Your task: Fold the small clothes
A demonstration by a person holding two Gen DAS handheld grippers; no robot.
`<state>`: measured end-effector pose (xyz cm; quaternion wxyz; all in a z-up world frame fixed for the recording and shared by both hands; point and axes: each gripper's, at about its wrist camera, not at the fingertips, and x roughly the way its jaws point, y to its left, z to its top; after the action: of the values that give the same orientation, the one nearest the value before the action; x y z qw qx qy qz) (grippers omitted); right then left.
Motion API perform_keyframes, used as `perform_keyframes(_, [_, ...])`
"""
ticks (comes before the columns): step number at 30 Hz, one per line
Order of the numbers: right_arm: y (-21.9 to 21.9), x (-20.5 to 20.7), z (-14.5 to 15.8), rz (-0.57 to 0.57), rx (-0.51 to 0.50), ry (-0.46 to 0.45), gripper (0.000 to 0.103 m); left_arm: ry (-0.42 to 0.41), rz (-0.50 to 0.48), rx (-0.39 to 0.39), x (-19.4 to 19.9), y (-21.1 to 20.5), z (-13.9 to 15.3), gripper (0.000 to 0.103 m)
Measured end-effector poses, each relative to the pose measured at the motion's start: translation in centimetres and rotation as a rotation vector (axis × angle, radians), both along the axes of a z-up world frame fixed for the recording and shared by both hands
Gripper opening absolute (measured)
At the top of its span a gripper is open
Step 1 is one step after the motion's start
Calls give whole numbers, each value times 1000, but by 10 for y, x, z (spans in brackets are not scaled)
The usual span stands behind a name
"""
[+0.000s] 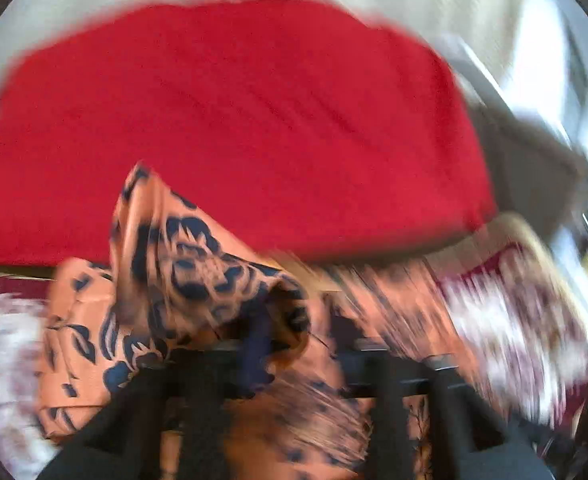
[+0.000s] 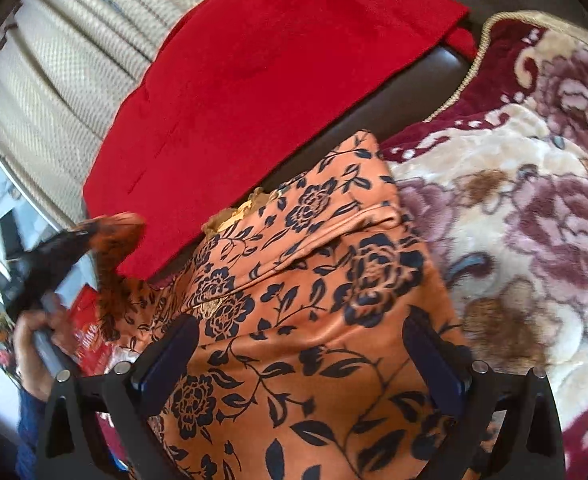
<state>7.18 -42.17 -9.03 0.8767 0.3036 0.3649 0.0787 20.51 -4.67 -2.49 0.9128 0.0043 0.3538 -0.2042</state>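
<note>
Two grippers are at work over one orange garment (image 2: 314, 320) printed with dark blue flowers, and that garment is your landmark. Nearest you, your right gripper (image 2: 302, 360) hangs directly above the garment's broad flat part, its fingers (image 2: 170, 356) spread wide with cloth showing between them; the pads press on nothing. Just left of the garment, your left gripper (image 2: 94, 236) is raised off its edge with a corner of the orange fabric at its tip, and your hand (image 2: 34, 344) wraps the handle below. From the left wrist view, the same garment (image 1: 182, 264) rises in a peak right in front of the left gripper (image 1: 294, 360), a fold draped over the dark fingers (image 1: 258, 344). That view is heavily blurred, so whether the pads actually pinch the fold cannot be told. Under the garment and to its right lies a plush blanket (image 2: 514, 200) with maroon and cream flowers. Beyond the garment, a red cloth (image 2: 274, 92) is spread flat on a dark surface, touching the garment's far left edge. Behind that hangs a cream curtain (image 2: 74, 72).
</note>
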Motion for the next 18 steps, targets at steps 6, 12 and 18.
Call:
perform_keyframes(6, [-12,-3,16,0,21,-29,103,141,41,-3,-16,37,-39,68])
perform_keyframes(12, [22,46,41,106,-33,-34,103,15,341,-178,-60,157,-13,90])
perform_keyframes(18, [153,132,65,303,-517,-12,103,126,587,-203,-44,222,-69,90])
